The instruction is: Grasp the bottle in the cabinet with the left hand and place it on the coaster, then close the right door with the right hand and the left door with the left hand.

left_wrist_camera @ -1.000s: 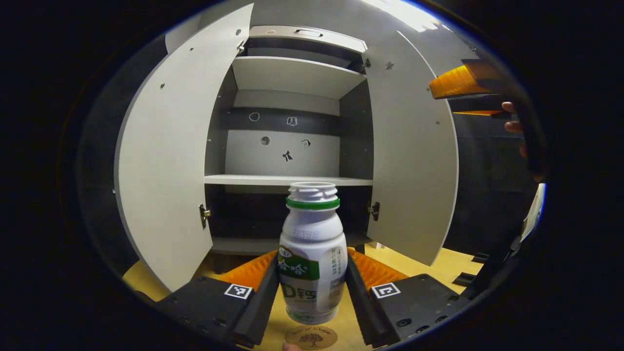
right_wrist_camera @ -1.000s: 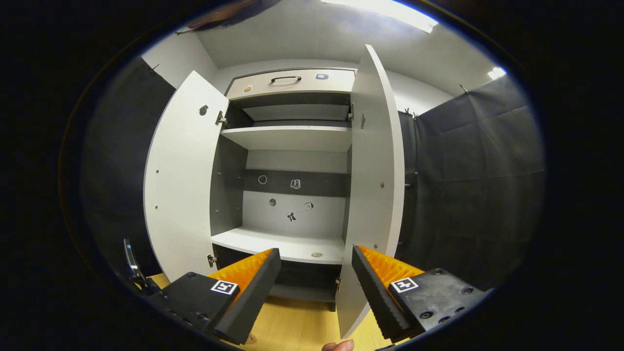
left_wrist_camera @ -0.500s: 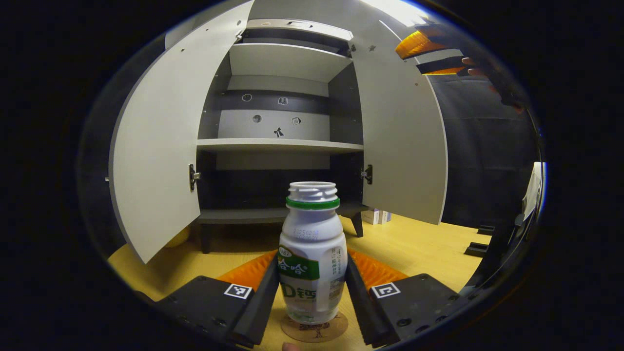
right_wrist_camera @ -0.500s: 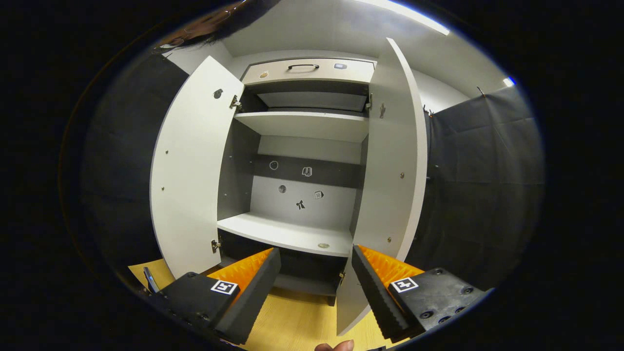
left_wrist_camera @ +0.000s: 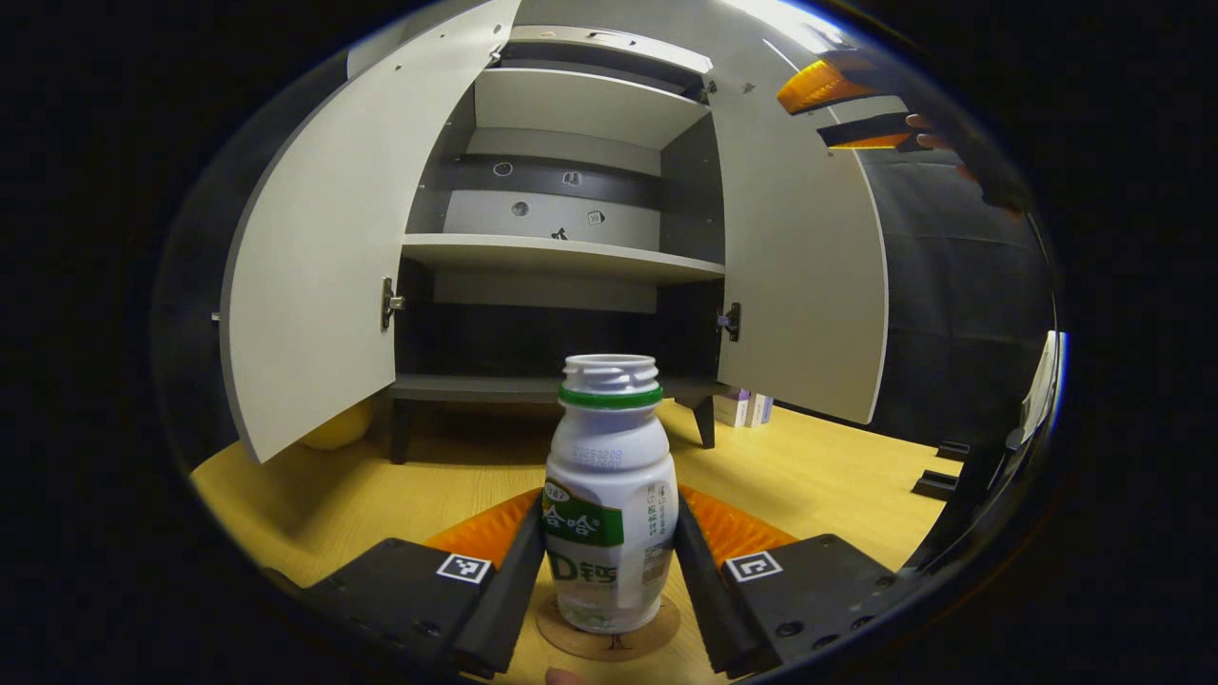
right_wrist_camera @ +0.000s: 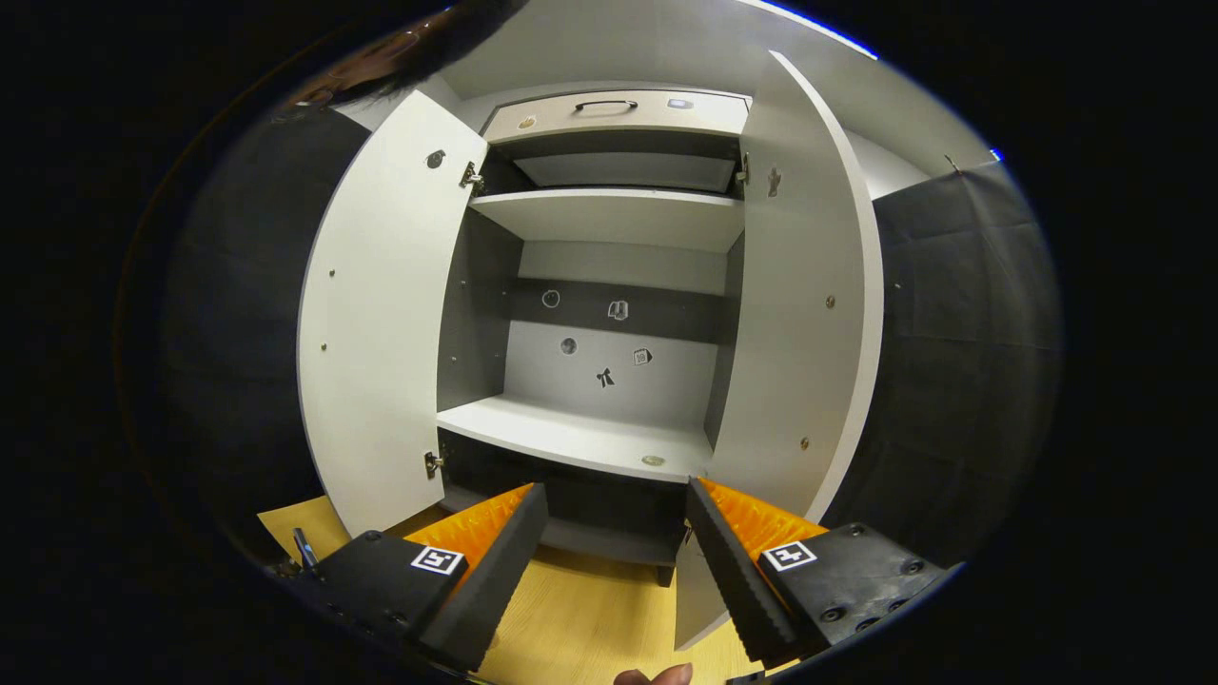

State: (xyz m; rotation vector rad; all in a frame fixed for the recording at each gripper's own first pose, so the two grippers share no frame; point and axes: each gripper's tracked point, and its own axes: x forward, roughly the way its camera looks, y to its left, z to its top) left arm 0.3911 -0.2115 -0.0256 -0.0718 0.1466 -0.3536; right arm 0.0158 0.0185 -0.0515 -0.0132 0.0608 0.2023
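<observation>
A white drink bottle (left_wrist_camera: 609, 495) with a green neck ring and green label stands upright between my left gripper's fingers, and the left gripper (left_wrist_camera: 609, 571) is shut on it. Its base rests on or just above a round brown coaster (left_wrist_camera: 609, 639) on the yellow wooden floor. Ahead stands the grey cabinet with its left door (left_wrist_camera: 319, 257) and right door (left_wrist_camera: 799, 266) both swung open. In the right gripper view, my right gripper (right_wrist_camera: 614, 561) is open and holds nothing, facing the cabinet's right door (right_wrist_camera: 804, 314) and left door (right_wrist_camera: 381, 323).
In the left gripper view the other gripper (left_wrist_camera: 847, 109), held by a hand, hangs high at the upper right beside the right door. The cabinet shelves (right_wrist_camera: 580, 442) are bare. Small boxes (left_wrist_camera: 744, 407) sit on the floor behind the right door.
The left gripper has lowered the bottle to the coaster on the floor; the cabinet now sits higher in its view. The right gripper has drifted slightly right, still open.
</observation>
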